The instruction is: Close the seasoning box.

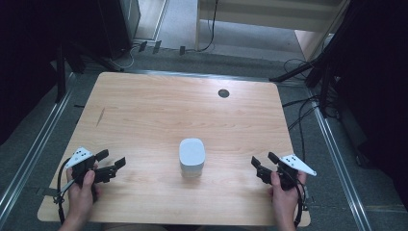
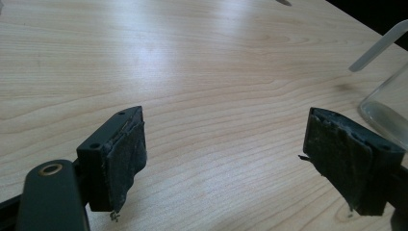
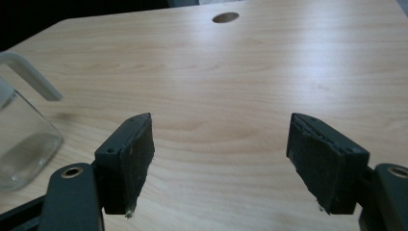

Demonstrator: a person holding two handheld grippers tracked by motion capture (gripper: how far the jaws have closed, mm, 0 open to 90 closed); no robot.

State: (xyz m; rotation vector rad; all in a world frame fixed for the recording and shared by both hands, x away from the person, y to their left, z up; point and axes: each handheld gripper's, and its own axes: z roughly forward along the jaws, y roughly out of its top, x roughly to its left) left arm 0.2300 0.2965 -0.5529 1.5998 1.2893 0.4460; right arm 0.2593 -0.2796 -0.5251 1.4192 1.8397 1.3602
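A clear glass jar with a white lid (image 1: pixel 192 157) stands upright near the middle front of the wooden table (image 1: pixel 159 106). Its glass wall (image 2: pixel 387 108) shows at the right edge of the left gripper view, and the jar (image 3: pixel 21 139) sits at the left edge of the right gripper view. My left gripper (image 1: pixel 111 160) rests near the table's front left, held by a hand, jaws wide apart and empty. At the front right my right gripper (image 1: pixel 263 160) is held the same way, open with nothing between its pads. Both point inward toward the jar, each well apart from it.
A small dark round hole (image 1: pixel 223 93) sits near the table's far edge, also seen as the hole (image 3: pixel 225 17). Metal rails (image 1: pixel 337 159) run along both sides of the table, with cables (image 1: pixel 298 106) and dark stands on the floor around it.
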